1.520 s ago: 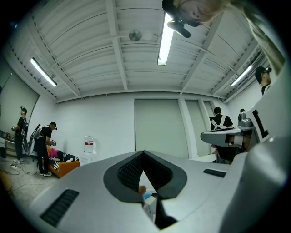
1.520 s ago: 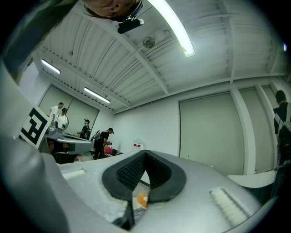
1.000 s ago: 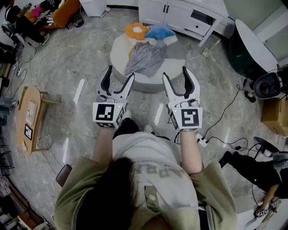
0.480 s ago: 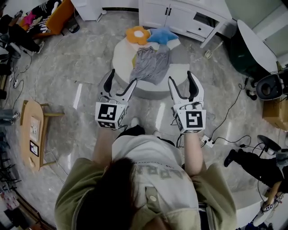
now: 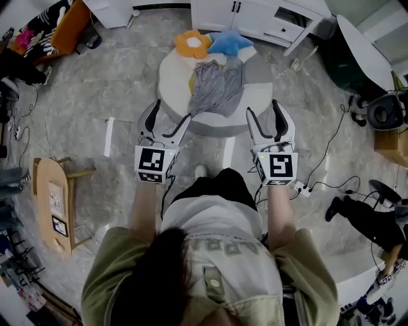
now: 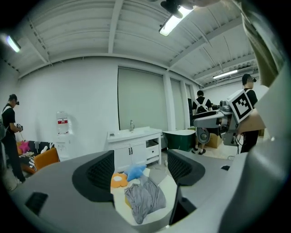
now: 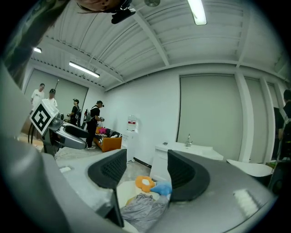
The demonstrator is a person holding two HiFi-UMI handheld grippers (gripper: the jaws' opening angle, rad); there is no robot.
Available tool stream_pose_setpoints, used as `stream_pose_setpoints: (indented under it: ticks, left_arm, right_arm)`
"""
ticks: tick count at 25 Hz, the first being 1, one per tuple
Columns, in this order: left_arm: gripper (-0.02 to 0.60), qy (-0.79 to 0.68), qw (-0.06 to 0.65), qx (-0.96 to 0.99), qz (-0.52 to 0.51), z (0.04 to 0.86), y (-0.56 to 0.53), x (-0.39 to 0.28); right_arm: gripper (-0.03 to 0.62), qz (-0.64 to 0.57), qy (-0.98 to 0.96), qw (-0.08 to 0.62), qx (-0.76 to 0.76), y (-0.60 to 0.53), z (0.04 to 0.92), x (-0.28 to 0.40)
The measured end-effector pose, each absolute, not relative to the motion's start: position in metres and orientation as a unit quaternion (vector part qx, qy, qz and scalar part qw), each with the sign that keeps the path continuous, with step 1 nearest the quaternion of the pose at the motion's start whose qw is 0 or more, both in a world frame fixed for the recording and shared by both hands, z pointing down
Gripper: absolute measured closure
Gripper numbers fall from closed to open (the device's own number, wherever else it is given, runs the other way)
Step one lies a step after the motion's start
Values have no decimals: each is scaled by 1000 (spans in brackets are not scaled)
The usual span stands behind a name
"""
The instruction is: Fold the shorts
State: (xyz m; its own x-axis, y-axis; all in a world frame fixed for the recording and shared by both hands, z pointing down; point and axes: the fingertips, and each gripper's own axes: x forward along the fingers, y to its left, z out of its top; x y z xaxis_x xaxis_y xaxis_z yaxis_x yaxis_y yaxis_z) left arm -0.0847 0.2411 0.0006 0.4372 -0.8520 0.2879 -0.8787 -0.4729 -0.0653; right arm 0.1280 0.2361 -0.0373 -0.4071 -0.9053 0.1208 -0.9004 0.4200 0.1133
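Observation:
Grey shorts (image 5: 217, 88) lie crumpled on a round white table (image 5: 173, 79), some way ahead of both grippers. They also show between the jaws in the left gripper view, shorts (image 6: 144, 197), and in the right gripper view, shorts (image 7: 143, 208). My left gripper (image 5: 167, 119) is open with nothing between its jaws, which have just been opening. It hangs short of the table's near left edge. My right gripper (image 5: 269, 116) is open and empty too, near the table's front right edge.
An orange flower cushion (image 5: 191, 43) and a blue star cushion (image 5: 228, 42) lie at the table's far side. White cabinets (image 5: 264, 16) stand behind. A wooden stool (image 5: 56, 200) is on the left, cables (image 5: 322, 184) and a power strip on the floor at right. People stand further off.
Both grippers have moved forward toward the round table, which now lies just beyond their tips. The left jaws stand a little wider than a second ago.

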Motion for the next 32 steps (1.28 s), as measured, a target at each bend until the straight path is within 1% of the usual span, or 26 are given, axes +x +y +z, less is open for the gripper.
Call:
stream_pose_setpoints:
  ticks: [6, 12, 19, 27, 32]
  left_arm:
    - [230, -501, 80, 844, 174, 47, 208, -87]
    - [230, -490, 92, 840, 213, 83, 158, -70]
    - [230, -468, 140, 828, 276, 151, 119, -54]
    - [230, -412, 174, 827, 339, 235, 98, -50]
    - [230, -354, 179, 833, 386, 312, 93, -51]
  right_arm:
    - [322, 9, -839, 106, 534, 196, -1, 130]
    - [322, 30, -846, 129, 516, 138, 41, 139]
    - [322, 69, -856, 171, 483, 85, 101, 146]
    - [322, 121, -848, 267, 442, 77, 220, 132]
    - [322, 170, -822, 333, 429, 87, 331, 123]
